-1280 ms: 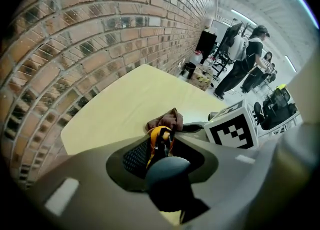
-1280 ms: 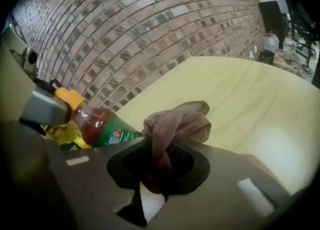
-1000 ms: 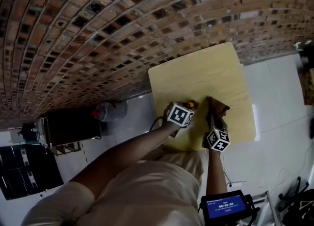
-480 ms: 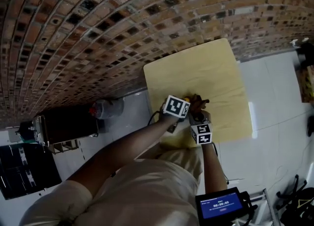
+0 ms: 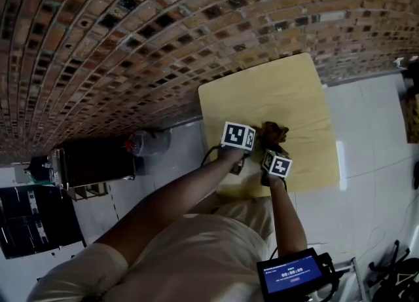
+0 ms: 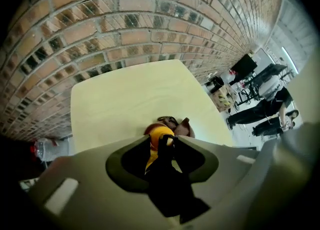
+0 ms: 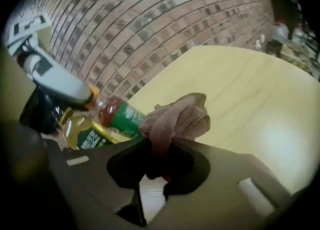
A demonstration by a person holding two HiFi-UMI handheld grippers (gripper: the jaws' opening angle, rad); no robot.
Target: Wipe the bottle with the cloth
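The right gripper (image 7: 160, 146) has its two dark jaws clamped on a bunched brownish-pink fabric cloth (image 7: 180, 116), which bulges out beyond the jaw tips. The cloth presses up to the side of a clear plastic bottle with yellow liquid and a green label (image 7: 117, 114), at the label. Whether it truly touches cannot be told.

The left gripper (image 6: 162, 141) points steeply down, and its jaws are closed on the bottle's yellow-orange top, which fills the narrow gap between them. In the left gripper view the cloth shows just behind that top.

In the head view the two marker cubes sit close together, with the cloth just beyond them, over the near half of a pale yellow wooden table with rounded corners (image 5: 275, 91). Past its far edge rises a wall of reddish-brown bricks with dark gaps (image 5: 131, 38).
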